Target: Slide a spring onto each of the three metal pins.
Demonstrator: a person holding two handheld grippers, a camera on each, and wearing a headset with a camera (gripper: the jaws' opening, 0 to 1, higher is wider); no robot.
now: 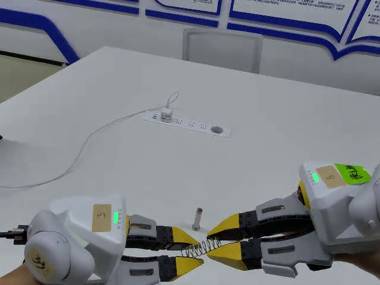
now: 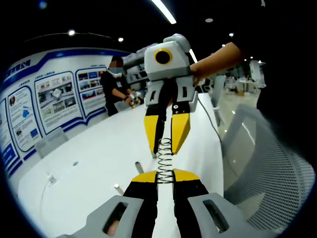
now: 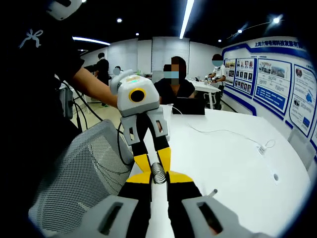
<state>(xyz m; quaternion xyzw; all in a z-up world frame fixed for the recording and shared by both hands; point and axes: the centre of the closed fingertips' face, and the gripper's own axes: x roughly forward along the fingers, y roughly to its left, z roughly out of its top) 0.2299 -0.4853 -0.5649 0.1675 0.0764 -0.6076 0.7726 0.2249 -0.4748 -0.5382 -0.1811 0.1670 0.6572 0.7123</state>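
Spring (image 1: 202,248) hangs level above the white surface (image 1: 249,166), spanning both grippers. Left gripper (image 1: 191,253) is clamped on one end, right gripper (image 1: 217,242) on the other. One metal pin (image 1: 197,218) stands upright on the surface, just behind the spring.

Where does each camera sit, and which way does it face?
Head view: on the headset, looking down over the white table; left tongs and right tongs meet on the coiled metal spring, short upright metal pin beyond.
Left gripper view: on the left tongs, facing the right tongs and the person's forearm.
Right gripper view: on the right tongs, facing the left tongs and the person's torso.
Shared: the gripper views face each other; all see the spring.
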